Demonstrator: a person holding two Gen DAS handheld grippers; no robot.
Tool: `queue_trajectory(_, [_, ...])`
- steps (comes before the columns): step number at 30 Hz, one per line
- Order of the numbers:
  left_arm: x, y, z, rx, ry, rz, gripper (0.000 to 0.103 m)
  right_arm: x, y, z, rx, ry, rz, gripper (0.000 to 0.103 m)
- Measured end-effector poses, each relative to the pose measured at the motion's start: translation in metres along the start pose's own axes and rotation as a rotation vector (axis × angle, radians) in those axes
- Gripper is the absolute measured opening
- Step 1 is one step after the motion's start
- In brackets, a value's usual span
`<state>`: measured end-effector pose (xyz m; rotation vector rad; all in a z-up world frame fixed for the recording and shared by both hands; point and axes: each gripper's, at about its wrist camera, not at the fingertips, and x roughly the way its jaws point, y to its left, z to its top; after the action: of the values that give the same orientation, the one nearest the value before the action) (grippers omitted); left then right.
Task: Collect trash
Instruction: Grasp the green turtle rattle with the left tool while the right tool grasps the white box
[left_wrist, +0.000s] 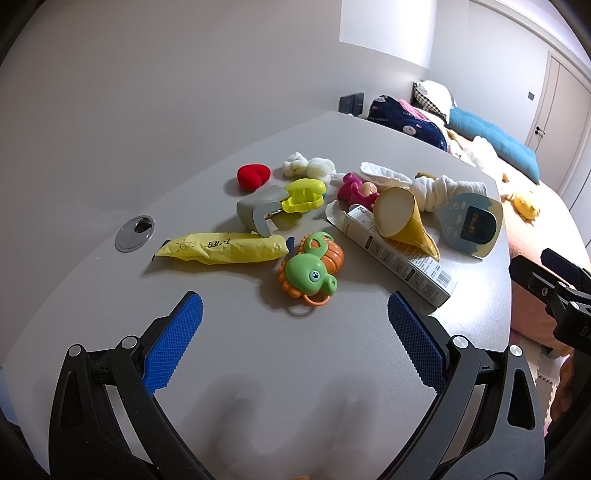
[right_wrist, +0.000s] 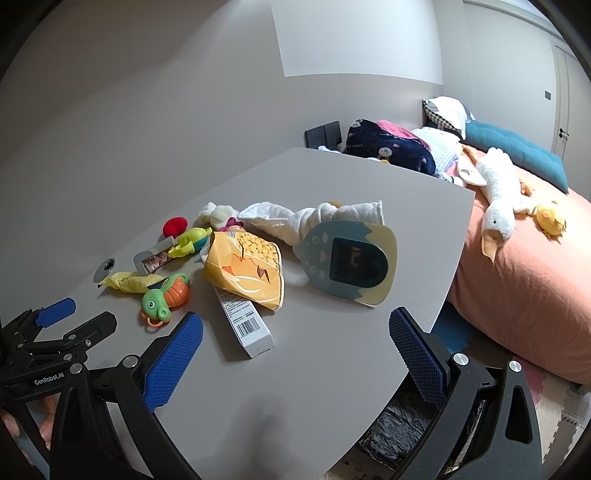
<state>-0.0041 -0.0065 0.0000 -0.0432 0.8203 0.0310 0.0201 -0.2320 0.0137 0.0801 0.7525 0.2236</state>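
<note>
- Clutter is posing the main risk: trash and toys are lying mixed on the grey table (left_wrist: 110, 295), so a sweep at the wrong spot could be grabbing the green turtle toy (left_wrist: 312, 271) instead of litter.
- Yellow wrapper (left_wrist: 225, 248) is lying flat and thin just beside the turtle toy; fingers closing on it could be sliding over it or nudging the toy along.
- White carton (right_wrist: 245, 326) is lying partly under the yellow snack bag (right_wrist: 245, 271), so pulling one is likely to be dragging the other toward the table edge.
- Left gripper (left_wrist: 295, 325) is hanging spread wide and empty above the near table, with the turtle toy just ahead between its fingertips and the wrapper ahead to its left.
- Right gripper (right_wrist: 295, 338) is likewise spread wide and holding nothing, with the carton's barcode end just ahead of its left fingertip.
- Black-lined bin (right_wrist: 399, 428) is showing below the table edge, under the right gripper, near enough for a drop, though a light wrapper could be missing it.
</note>
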Motion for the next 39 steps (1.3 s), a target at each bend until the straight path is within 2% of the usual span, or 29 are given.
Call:
queue_trajectory(6, [0.002, 0.001, 0.000, 0.003, 0.006, -0.003, 0.097, 0.002, 0.001, 0.000, 0.003, 0.005, 0.001, 0.100])
queue_trajectory(17, [0.022, 0.005, 0.000, -0.002, 0.047, -0.008, 0.097, 0.025, 0.013, -0.006, -0.036, 0.059, 0.062, 0.100])
queue_trajectory(19, [0.025, 0.004, 0.000, 0.011, 0.047, -0.002, 0.096, 0.030, 0.015, -0.007, -0.045, 0.070, 0.069, 0.092])
queue_trajectory(23, [0.035, 0.003, 0.002, 0.038, 0.052, 0.006, 0.091, 0.044, 0.018, -0.008, -0.051, 0.099, 0.080, 0.084])
queue_trajectory(28, [0.052, 0.003, 0.006, 0.053, 0.078, -0.006, 0.085, 0.061, 0.027, -0.008, -0.076, 0.134, 0.090, 0.069])
queue_trajectory(39, [0.091, 0.006, 0.013, 0.059, 0.143, -0.039, 0.078, 0.101, 0.035, -0.008, -0.094, 0.205, 0.126, 0.049])
